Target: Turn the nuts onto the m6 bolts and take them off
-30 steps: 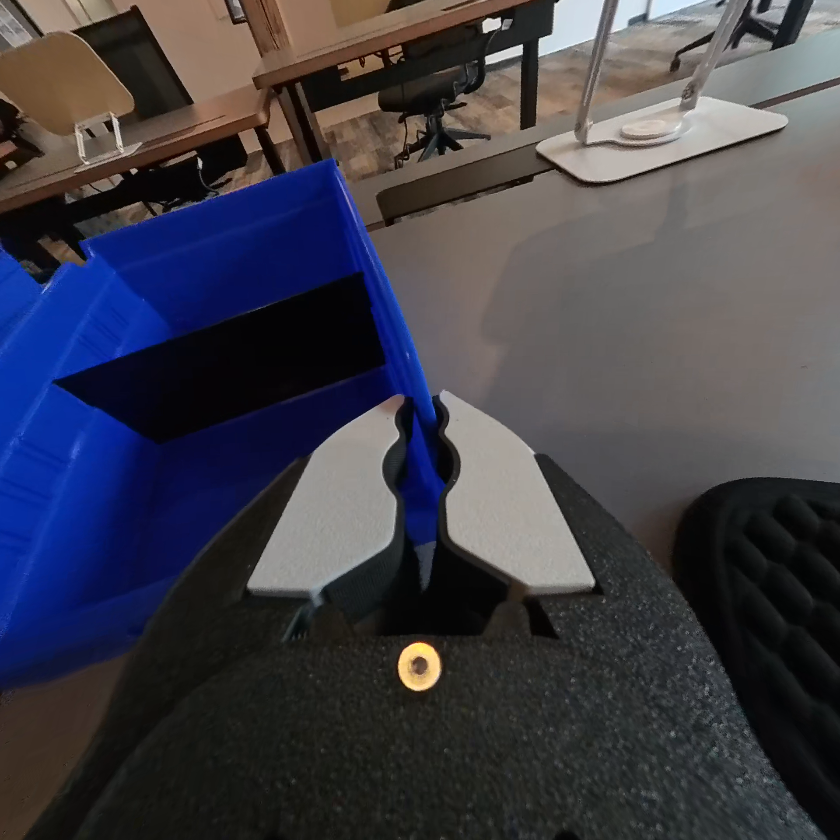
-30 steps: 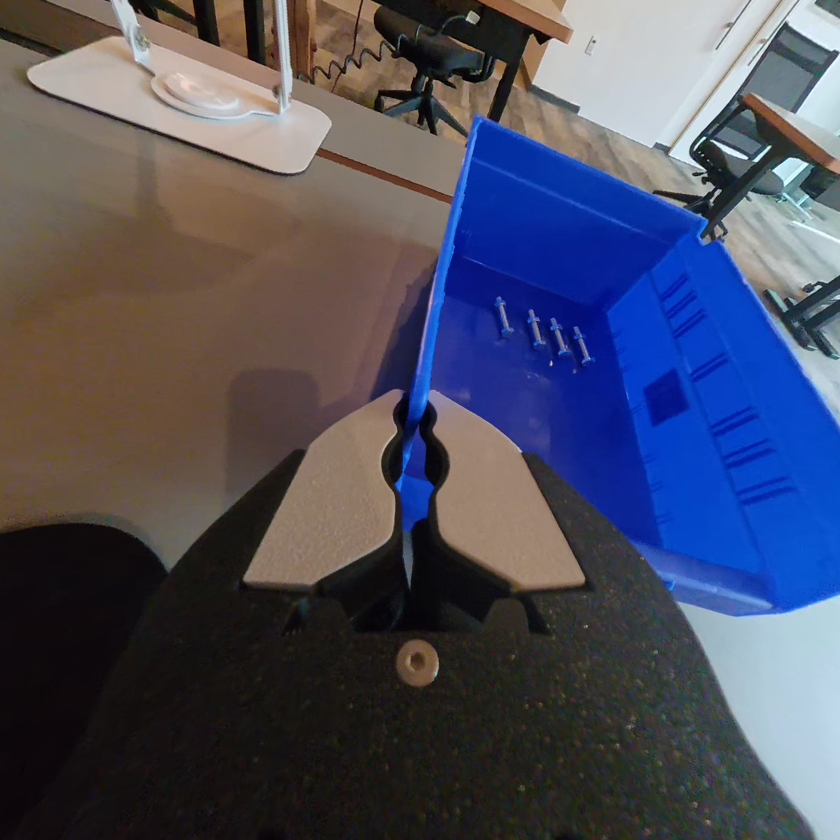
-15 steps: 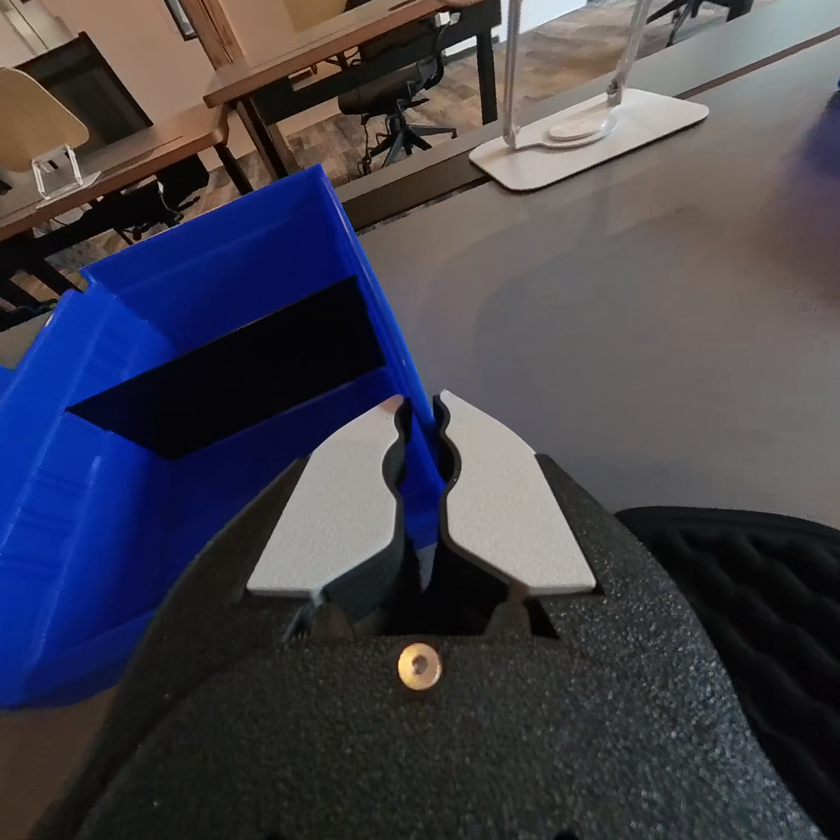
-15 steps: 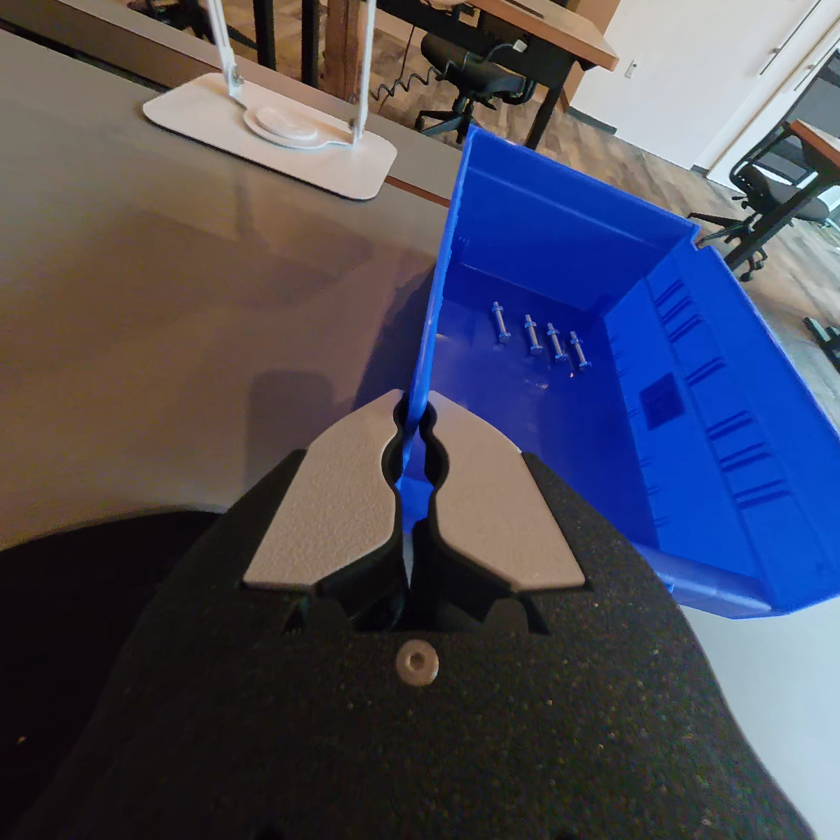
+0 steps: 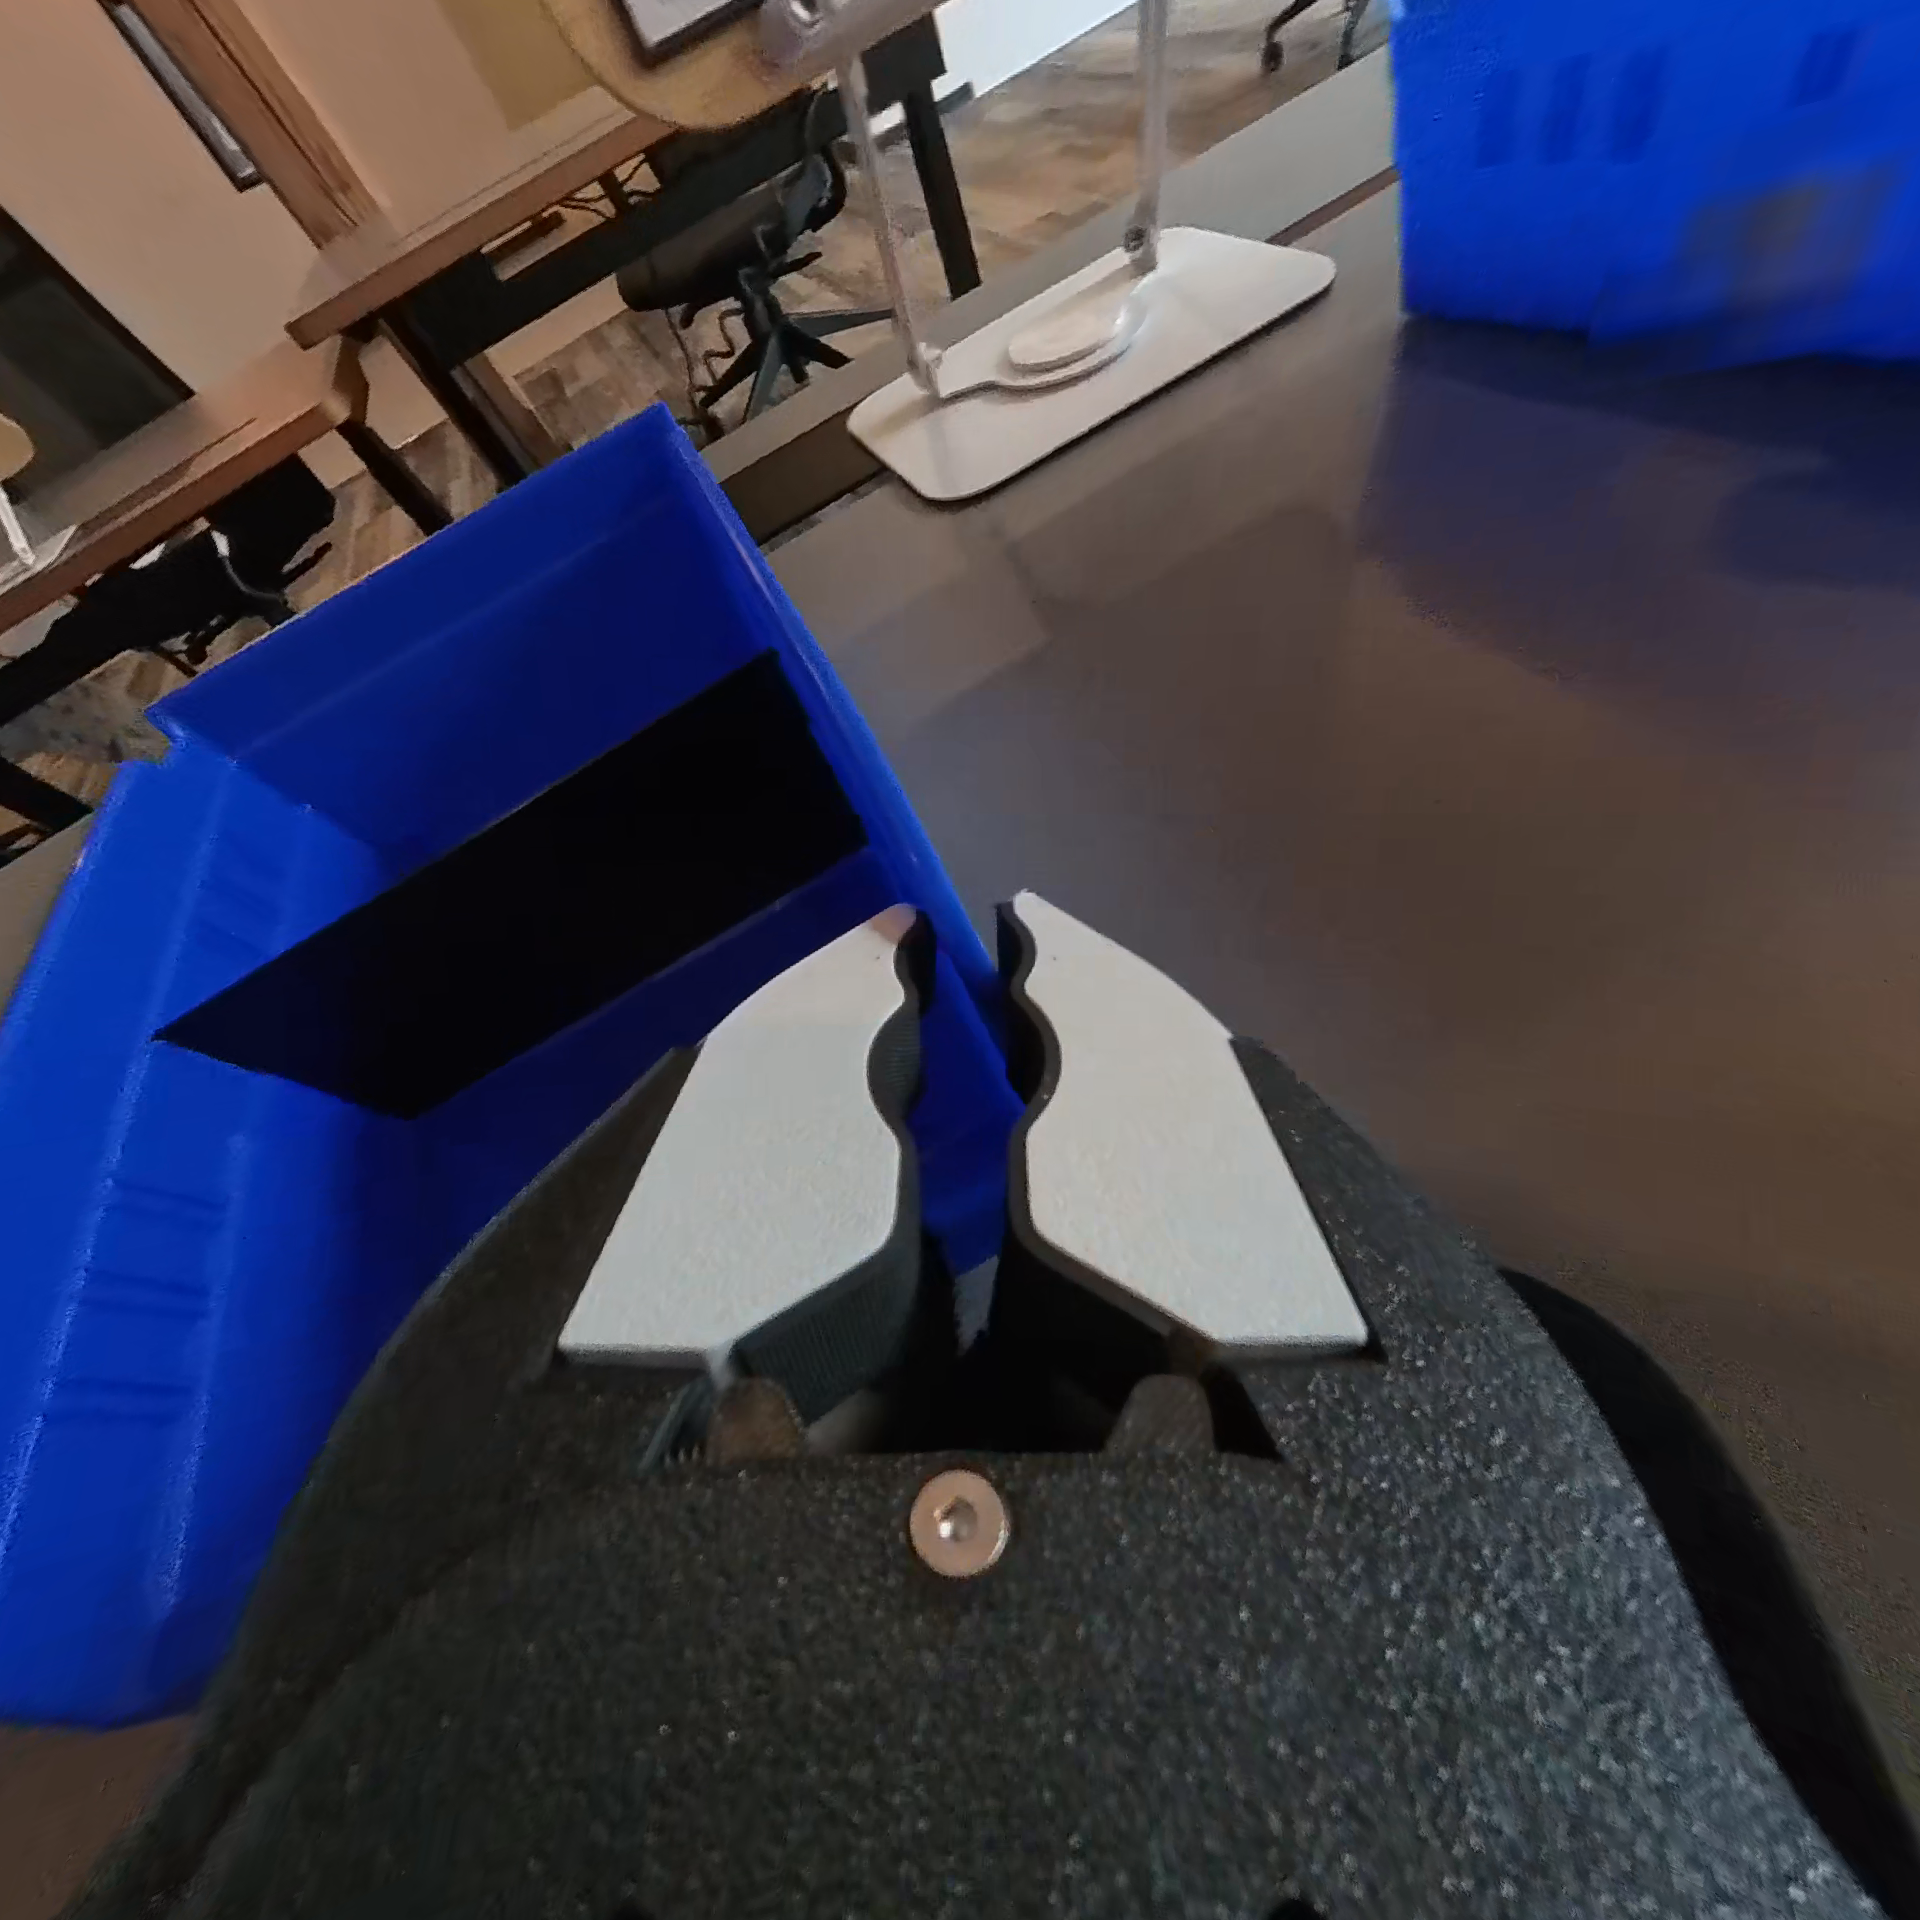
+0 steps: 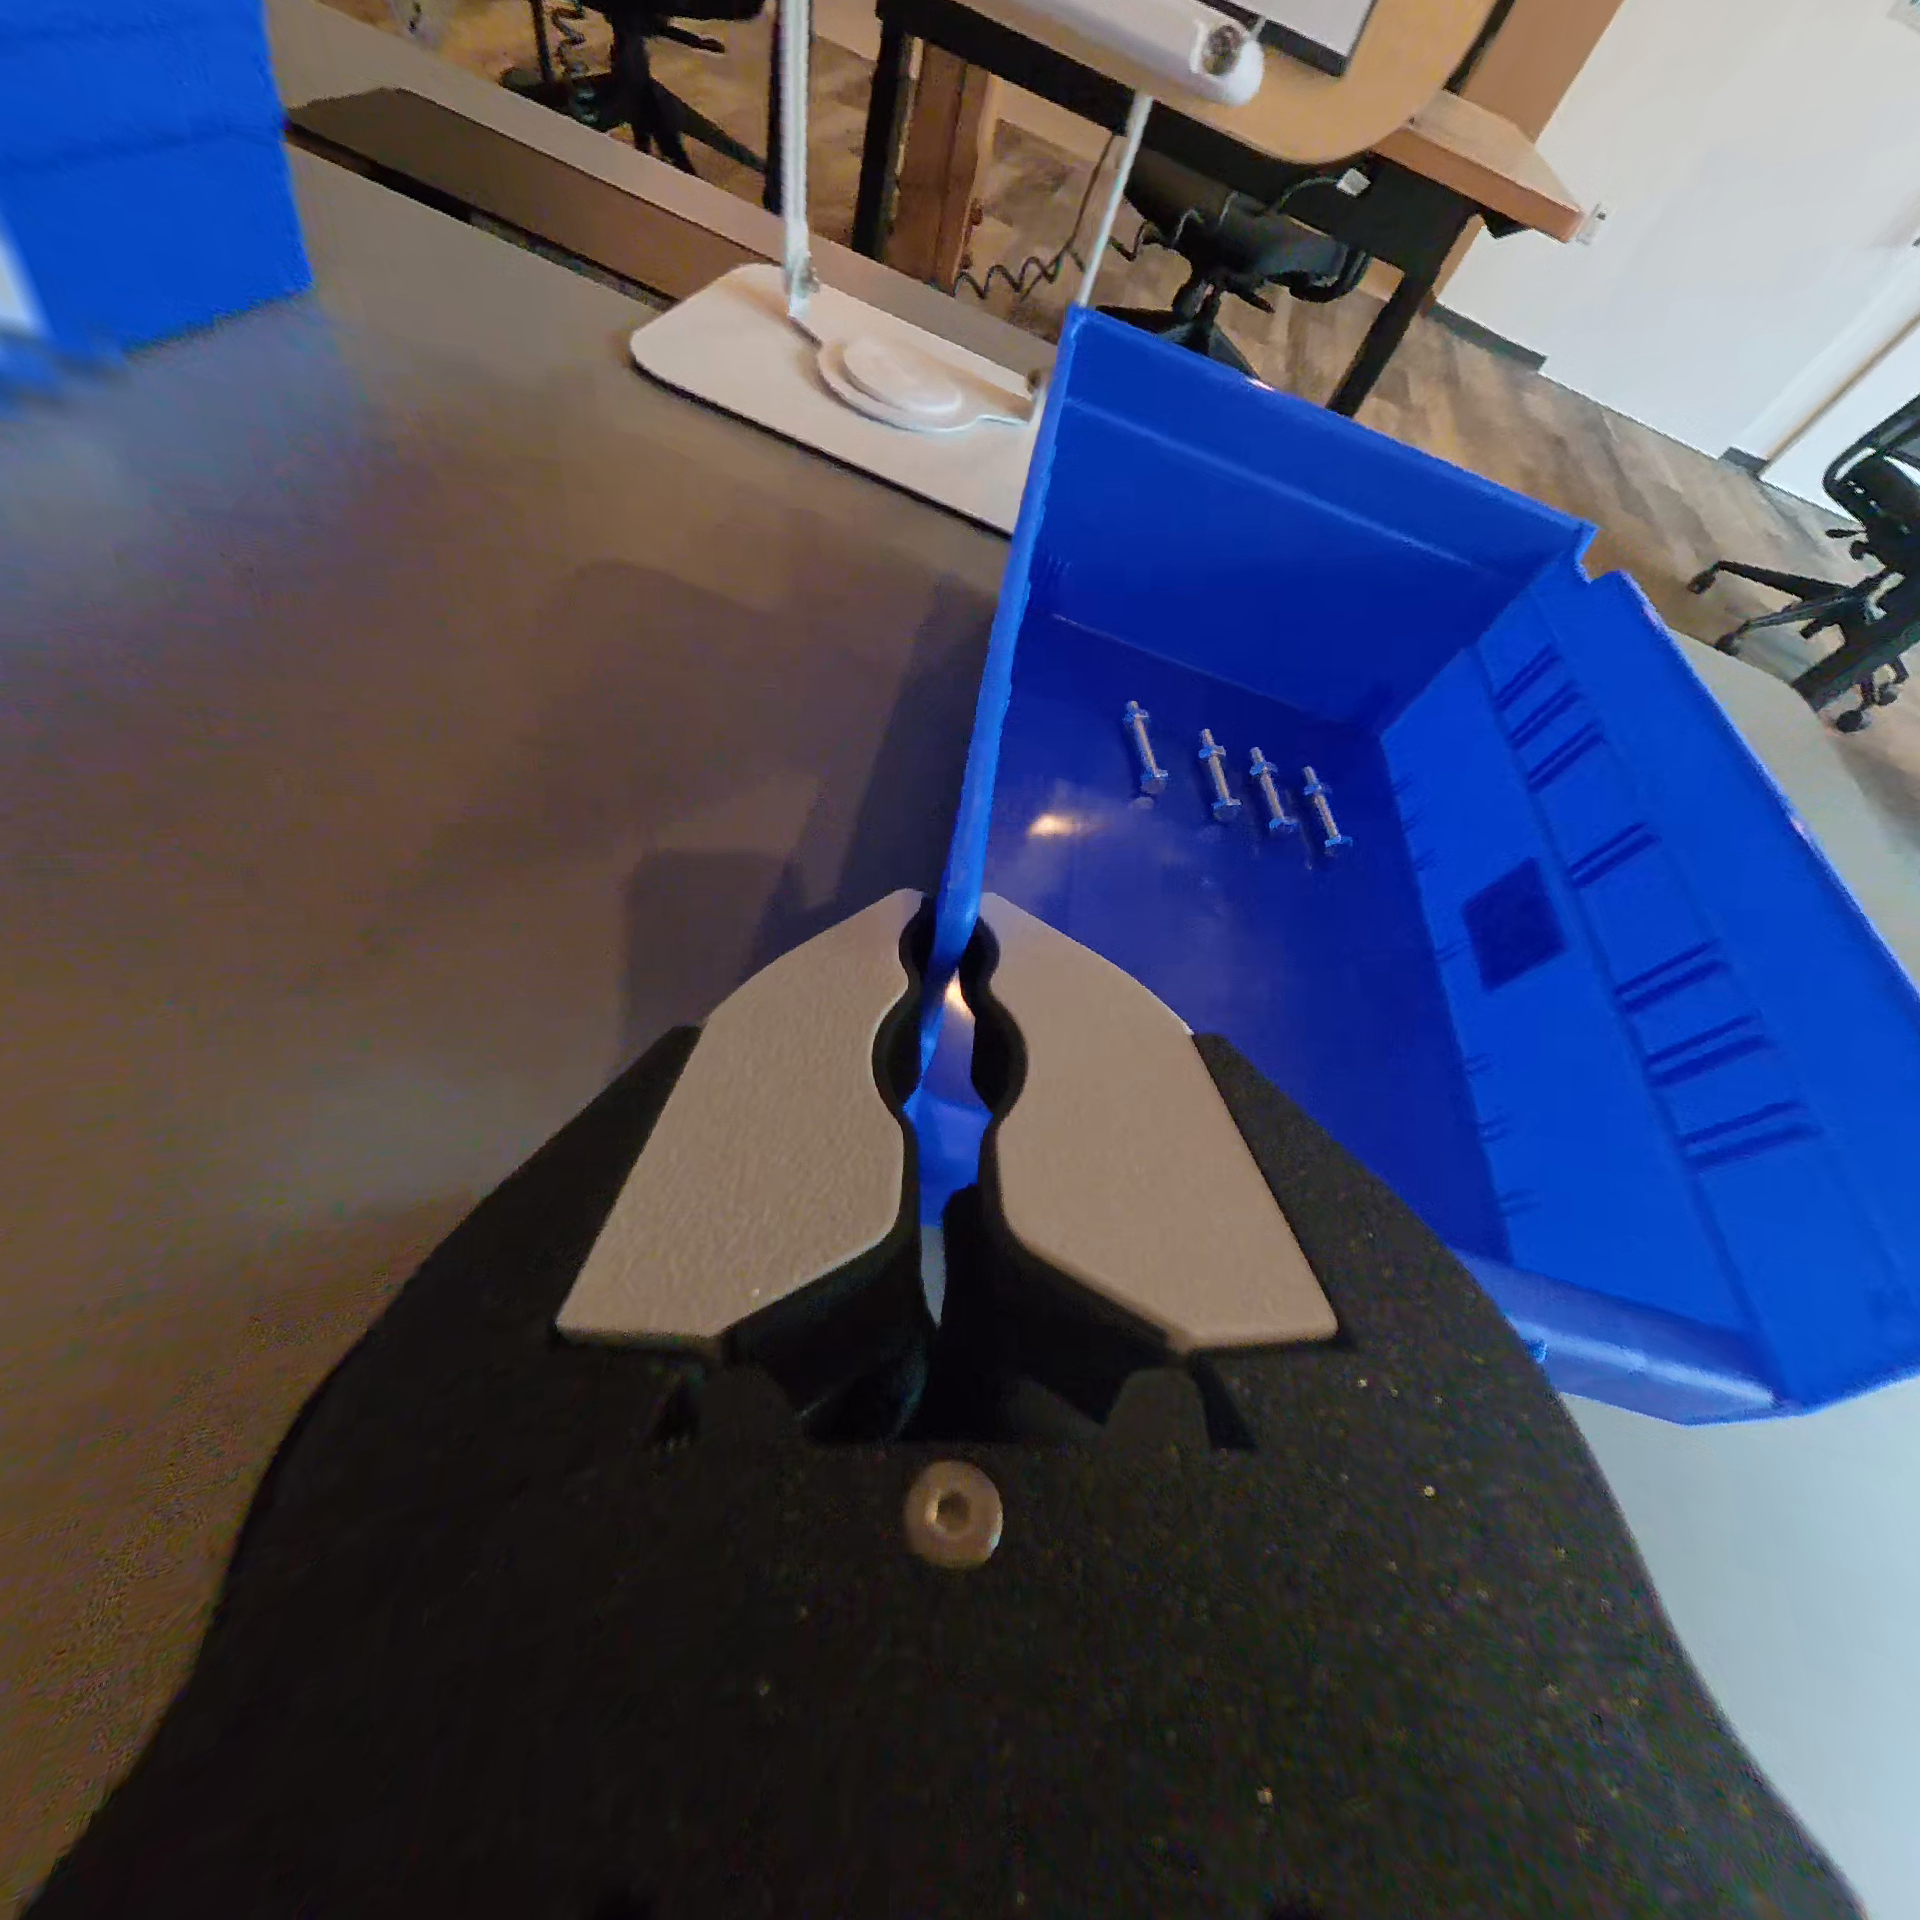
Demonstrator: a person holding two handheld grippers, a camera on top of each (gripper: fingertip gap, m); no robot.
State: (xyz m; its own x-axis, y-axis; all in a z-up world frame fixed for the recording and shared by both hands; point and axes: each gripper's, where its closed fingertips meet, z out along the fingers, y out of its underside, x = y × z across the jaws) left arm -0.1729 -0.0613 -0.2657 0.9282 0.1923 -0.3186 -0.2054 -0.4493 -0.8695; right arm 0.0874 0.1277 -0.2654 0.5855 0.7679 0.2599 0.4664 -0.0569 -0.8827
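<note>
Reaching low over the grey table (image 6: 364,727). Right gripper (image 6: 948,940) pinching the side wall of a blue bin (image 6: 1299,582) holding four nutted bolts (image 6: 1236,774), seen only here. Left gripper (image 5: 954,920) straddling another bin's wall (image 5: 831,665), fingers parted, a gap showing at the right pad. Lying wide open between.

In my left wrist view, the second blue bin (image 5: 1662,156) was blurred and cut off by the top and right edges. My right wrist view showed a blurred blue bin (image 6: 145,166) cut off at the upper left corner. The four bolts (image 6: 1236,774) were too small to resolve any nuts or threads.
</note>
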